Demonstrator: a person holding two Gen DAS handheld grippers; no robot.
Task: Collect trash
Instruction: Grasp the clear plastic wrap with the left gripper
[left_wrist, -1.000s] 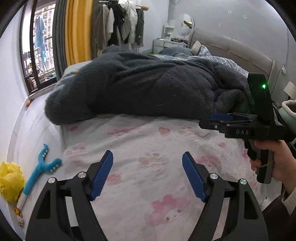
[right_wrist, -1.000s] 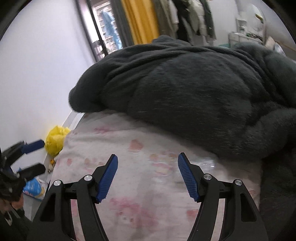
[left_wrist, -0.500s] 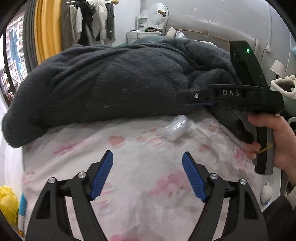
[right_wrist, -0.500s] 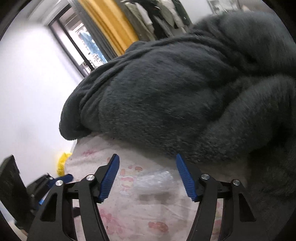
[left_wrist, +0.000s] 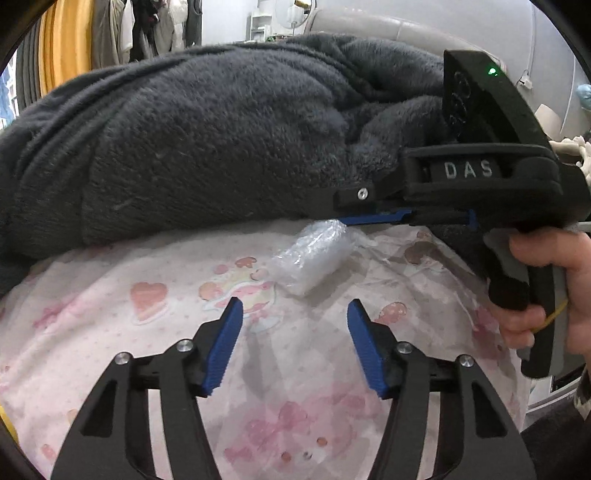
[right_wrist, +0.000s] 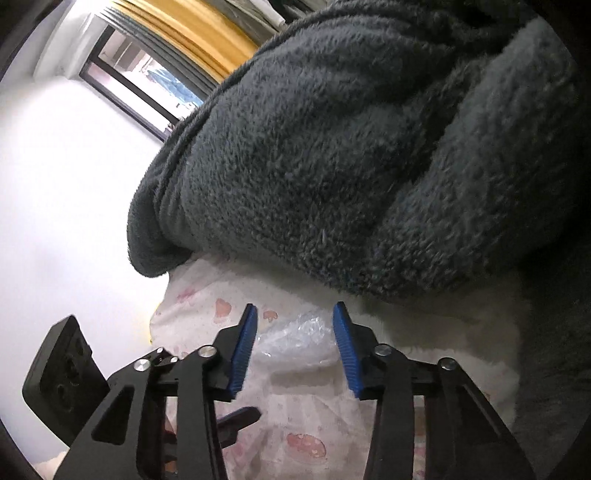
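Lying on the pink-printed bedsheet, just at the hem of the dark fleece blanket, a crumpled clear plastic wrapper is seen from the left wrist. The left gripper is held spread, short of the wrapper and empty.

From the right wrist, the wrapper is framed between the spread jaws of the right gripper, not yet pinched. A slow, level closure is advised, so that only plastic is caught, not sheet or blanket.
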